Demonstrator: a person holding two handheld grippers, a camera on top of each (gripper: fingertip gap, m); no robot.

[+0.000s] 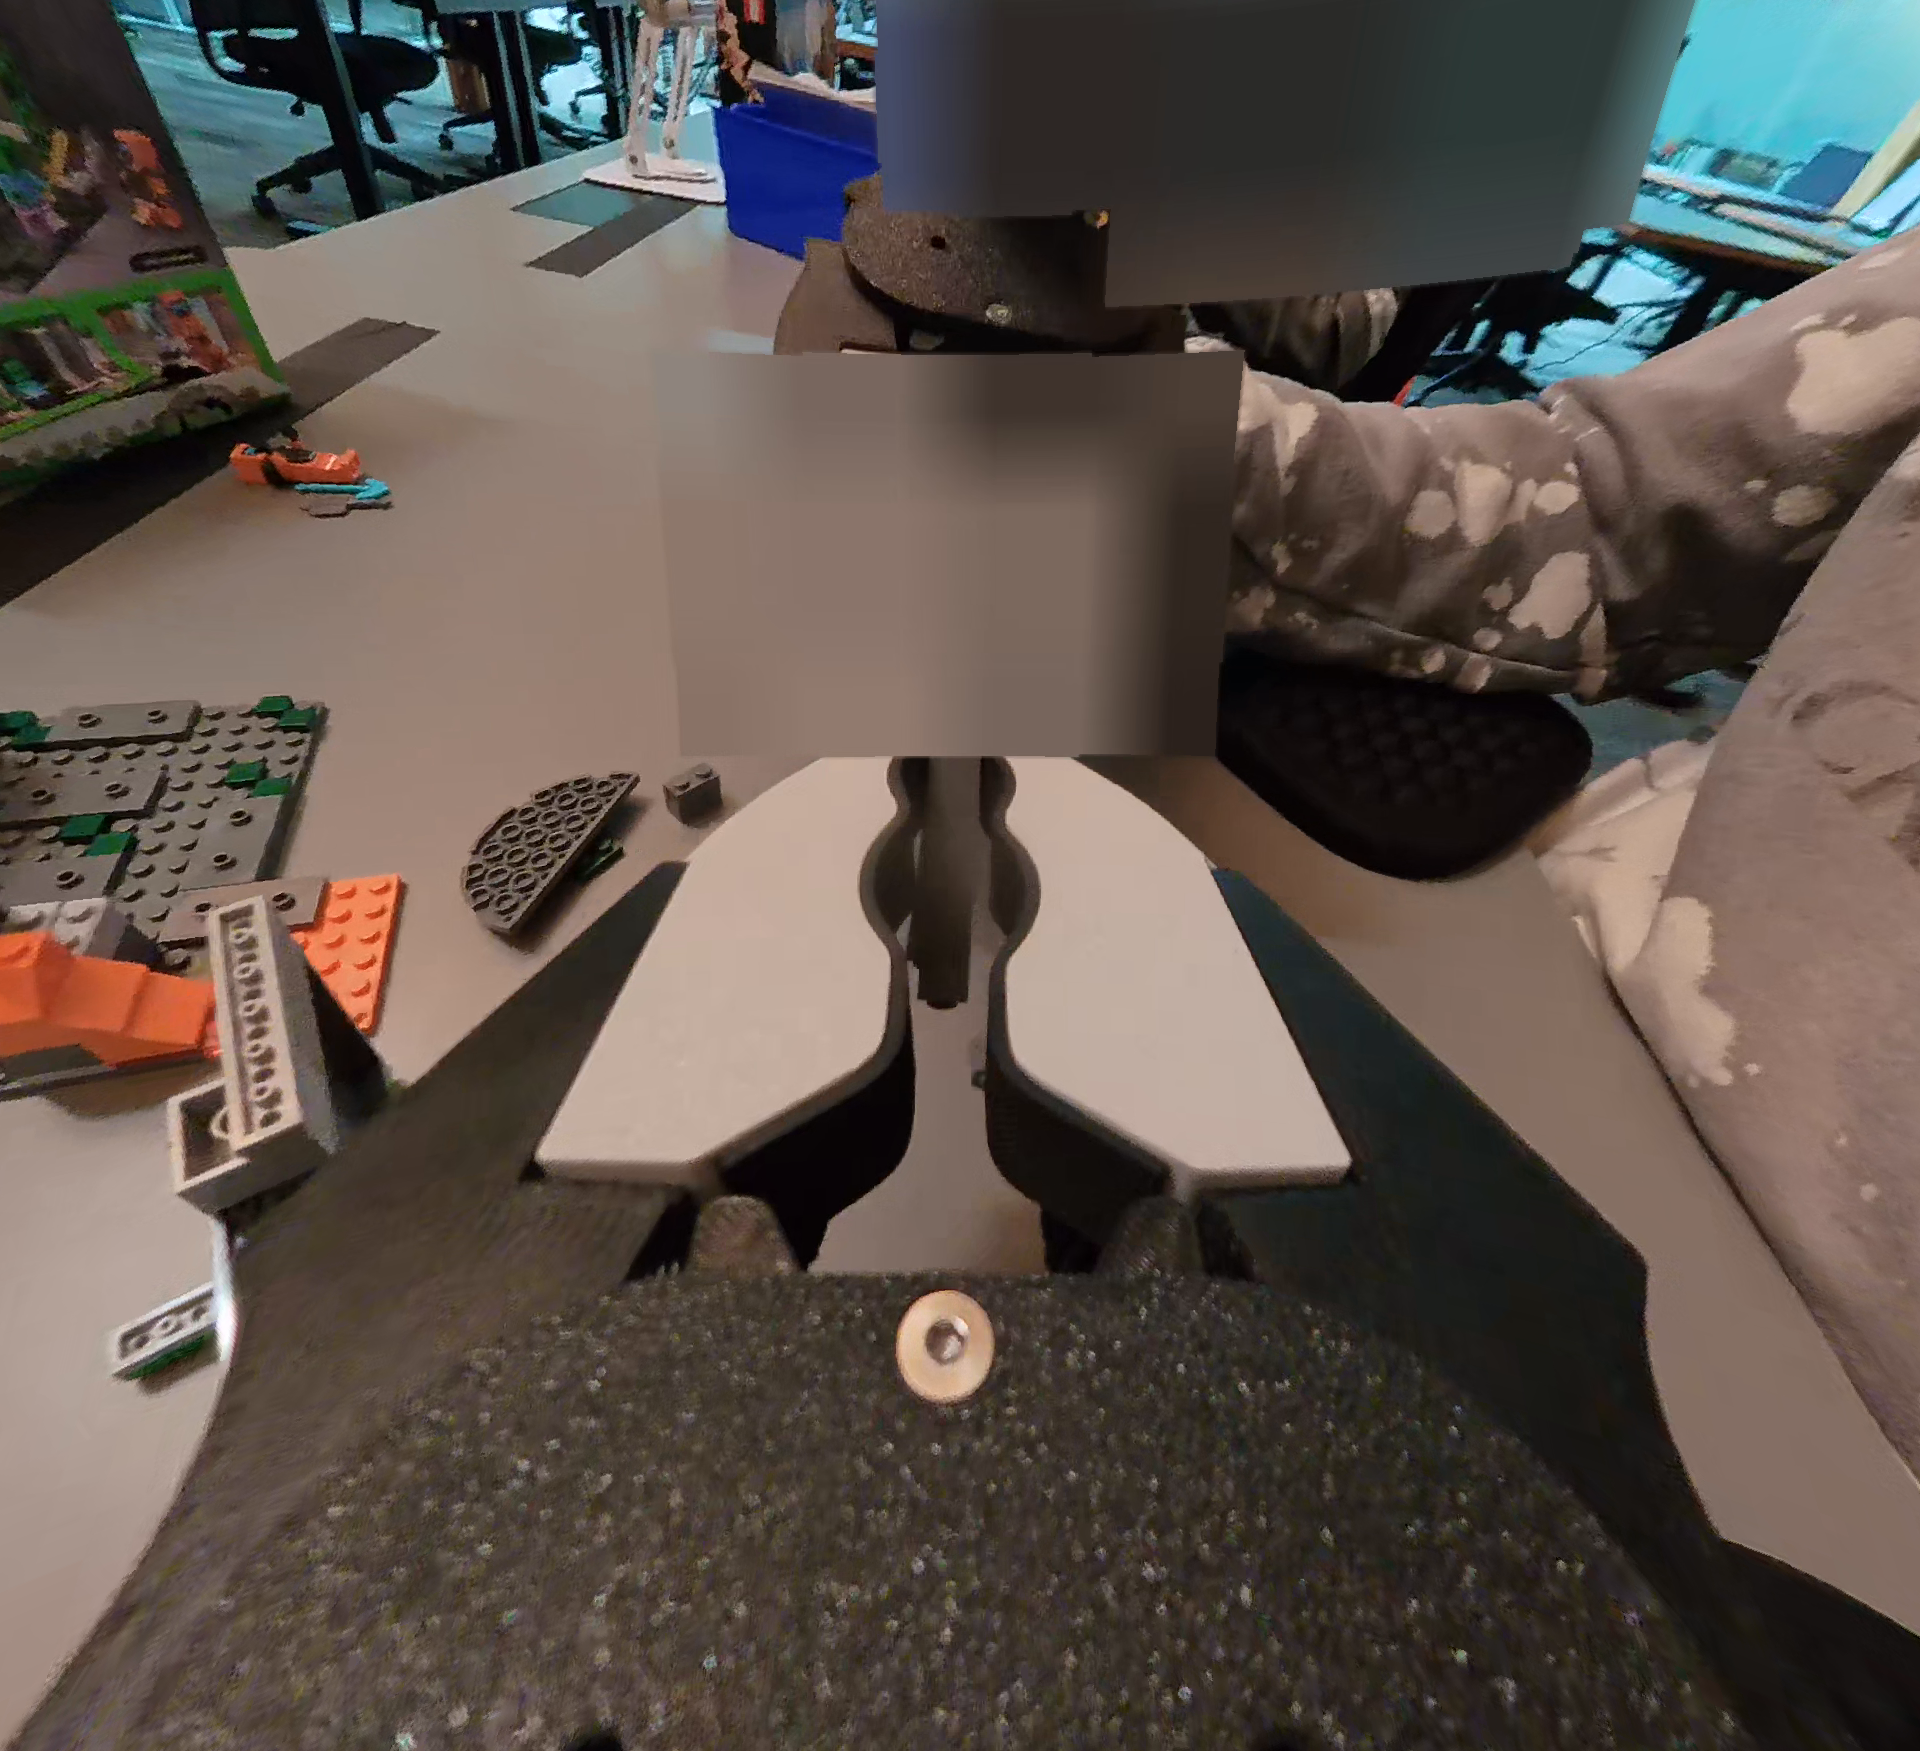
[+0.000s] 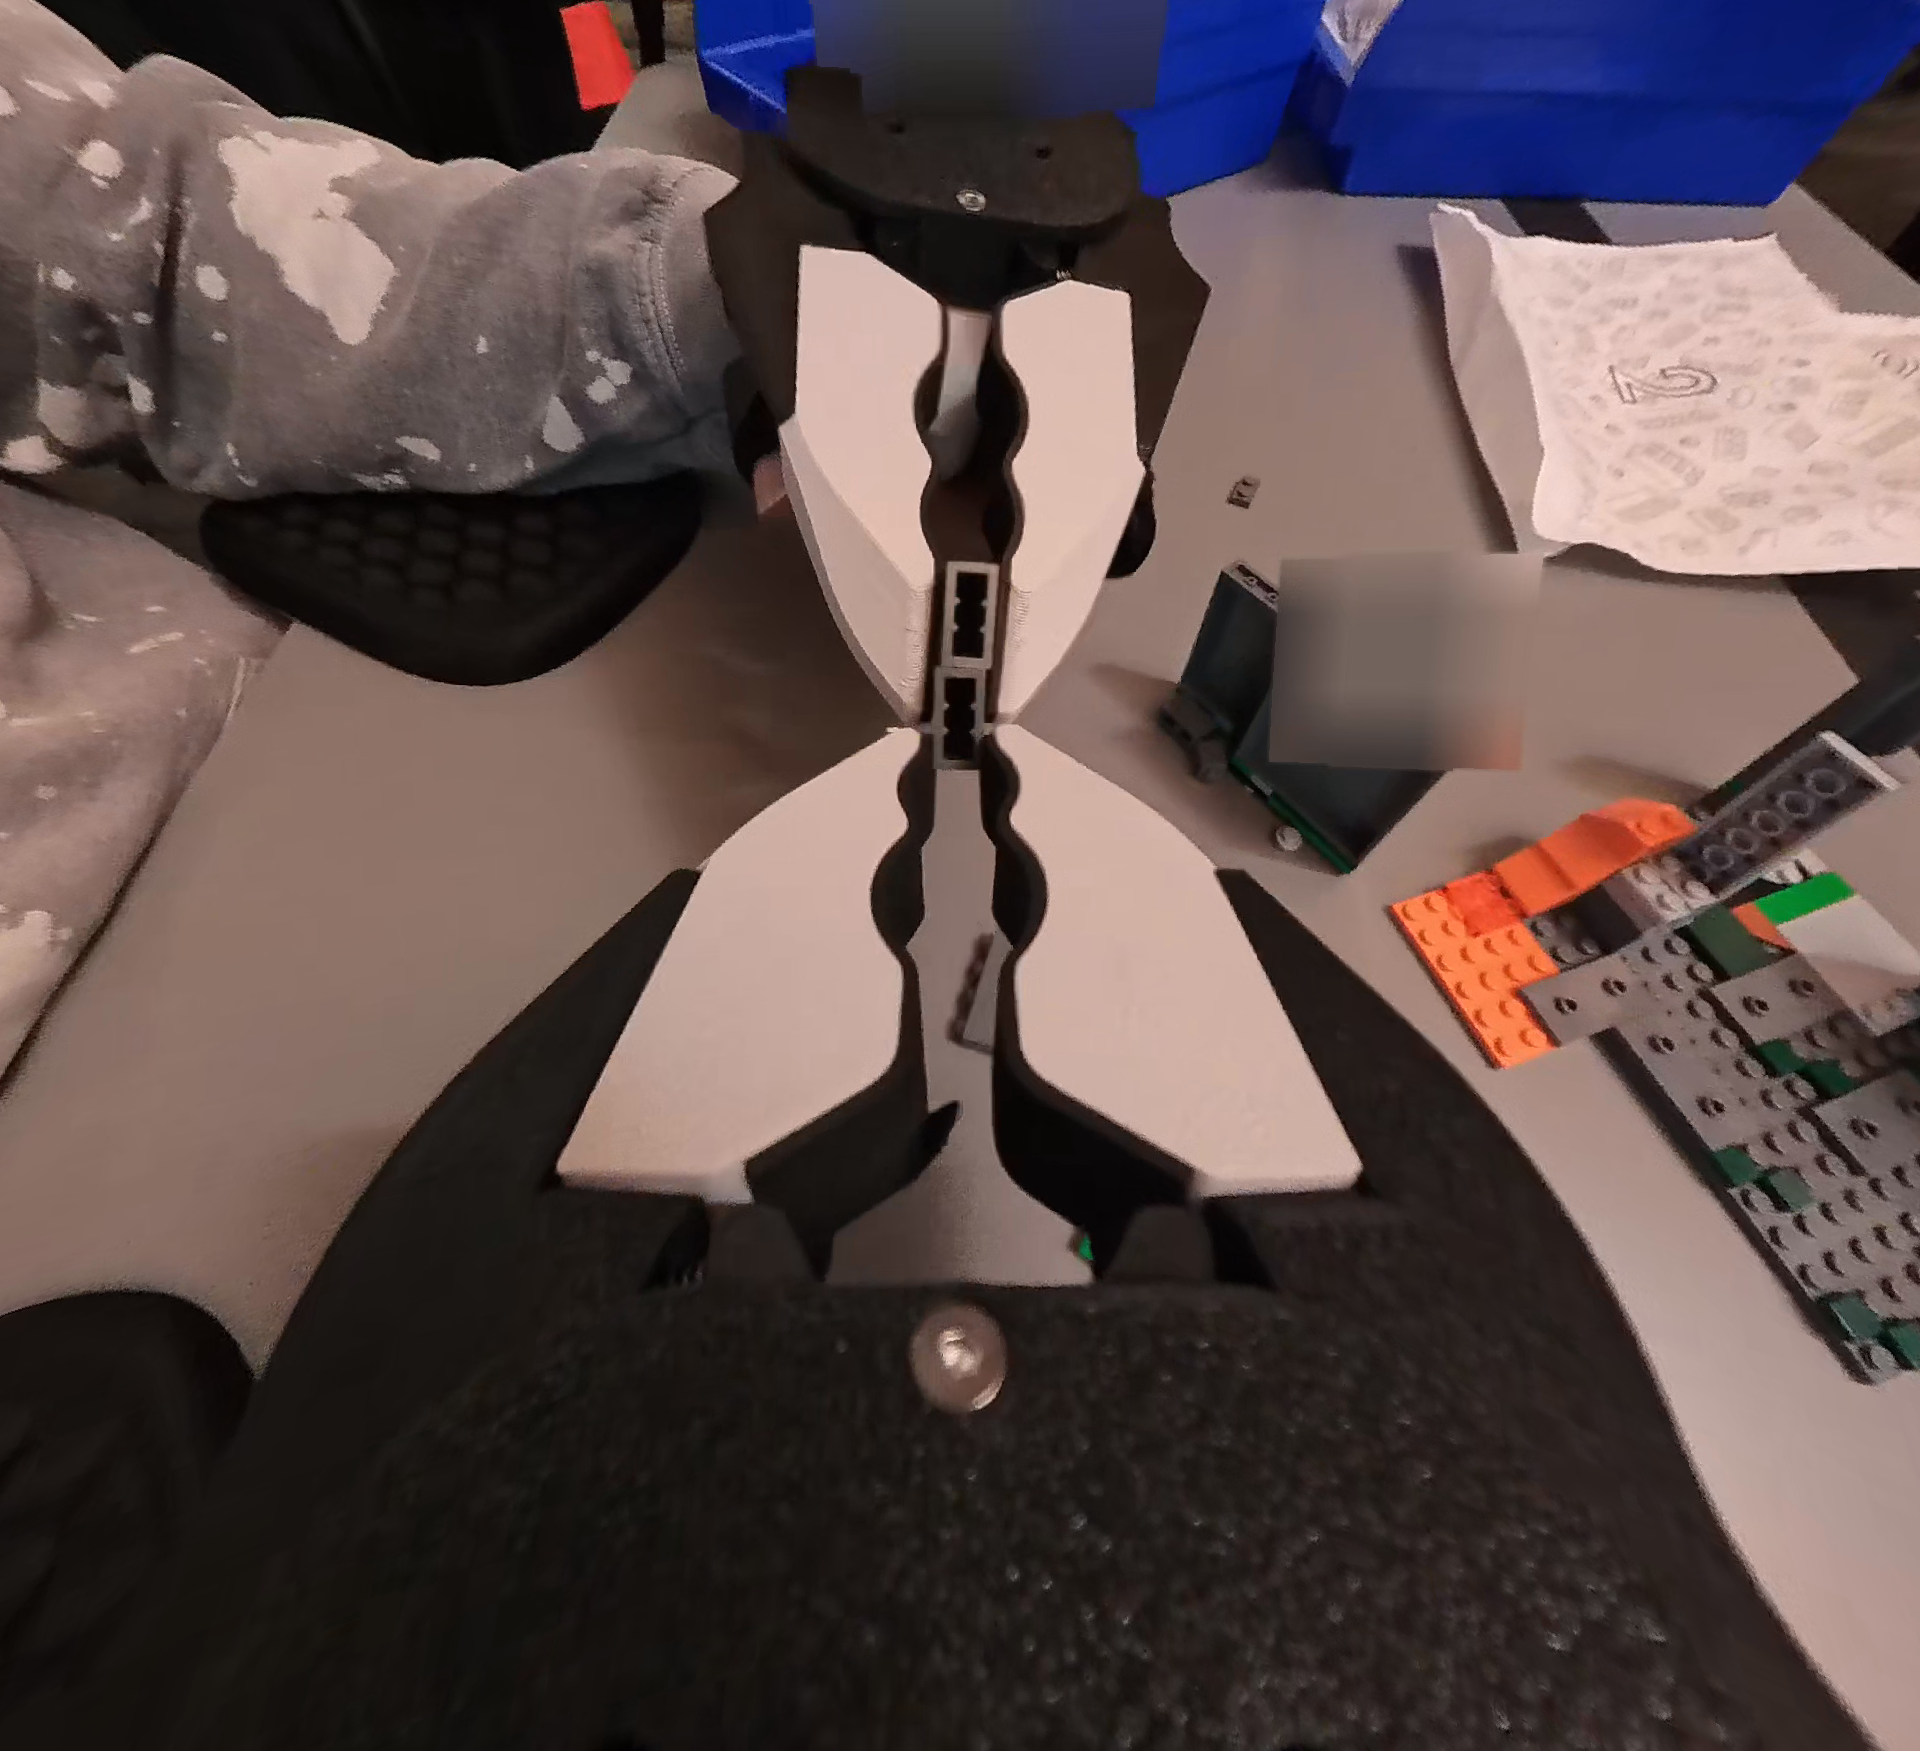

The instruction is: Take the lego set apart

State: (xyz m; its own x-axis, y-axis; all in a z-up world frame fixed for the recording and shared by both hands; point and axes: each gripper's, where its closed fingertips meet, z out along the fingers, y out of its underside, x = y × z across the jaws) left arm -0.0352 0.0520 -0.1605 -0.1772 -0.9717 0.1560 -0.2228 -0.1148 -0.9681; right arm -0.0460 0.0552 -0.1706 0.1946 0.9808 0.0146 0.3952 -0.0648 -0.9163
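Print shows on two things, and none of it is quoted here. A green-edged picture box point(image 1: 114, 267) stands at the upper left of the left wrist view (its lettering is too small to read). A white paper bag point(image 2: 1683, 413), upper right of the right wrist view, carries one large printed figure among faint brick drawings.
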